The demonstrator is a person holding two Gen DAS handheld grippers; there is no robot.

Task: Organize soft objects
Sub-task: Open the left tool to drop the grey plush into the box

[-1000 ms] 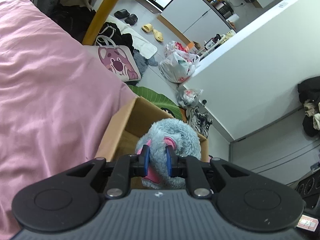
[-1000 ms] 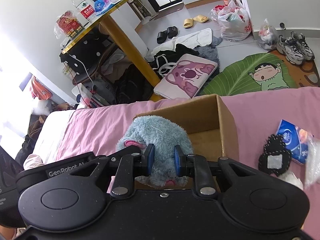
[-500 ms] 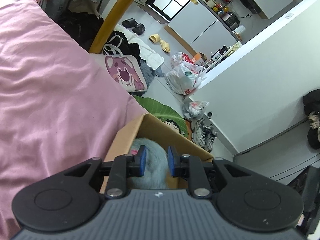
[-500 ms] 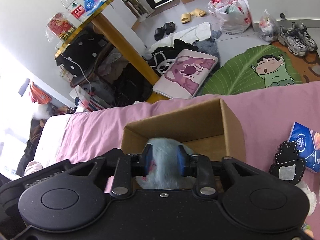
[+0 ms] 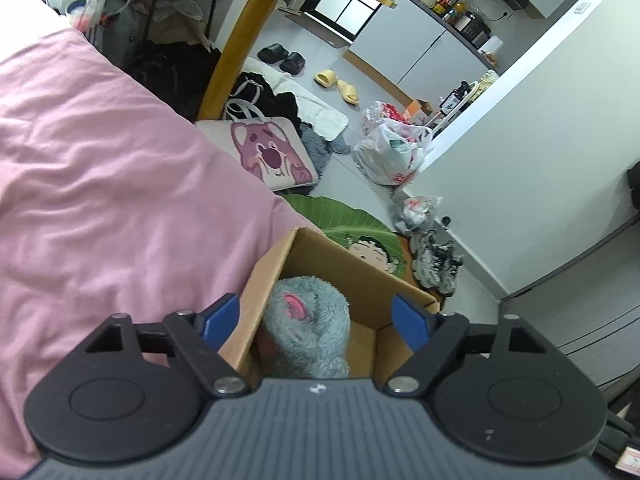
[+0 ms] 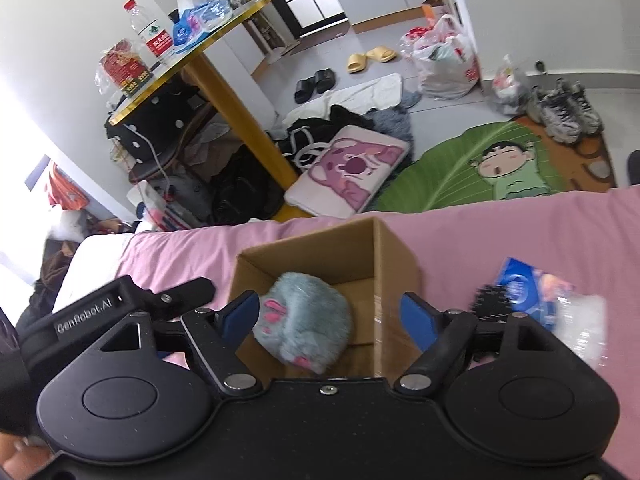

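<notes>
Two claws hang above the same cardboard box (image 6: 394, 264), and both stand wide, with nothing between their blue pads. The left claw (image 5: 316, 318) has its fingers spread to either side of the box opening, and the right claw (image 6: 332, 318) is spread in the same way. One fluffy grey-blue plush toy (image 6: 306, 326) with pink ears lies inside the box, on its bottom, free of both claws; in the left wrist view the same plush toy (image 5: 308, 320) leans near the left wall of the box (image 5: 344, 260). The box stands on the bed, on a pink bedsheet (image 5: 100, 200) with soft wrinkles. To the right of the box, in the right wrist view, a blue tissue pack (image 6: 524, 286) and a small black fuzzy piece (image 6: 490, 302) lie on the sheet, with a clear plastic wrap (image 6: 584, 324) just beside them, a little blurred. On the floor behind the bed I see a green leaf-shaped rug (image 6: 460, 172) with a cartoon boy, and a pink bear bag (image 6: 348, 170) near a yellow table leg (image 6: 236, 120).
</notes>
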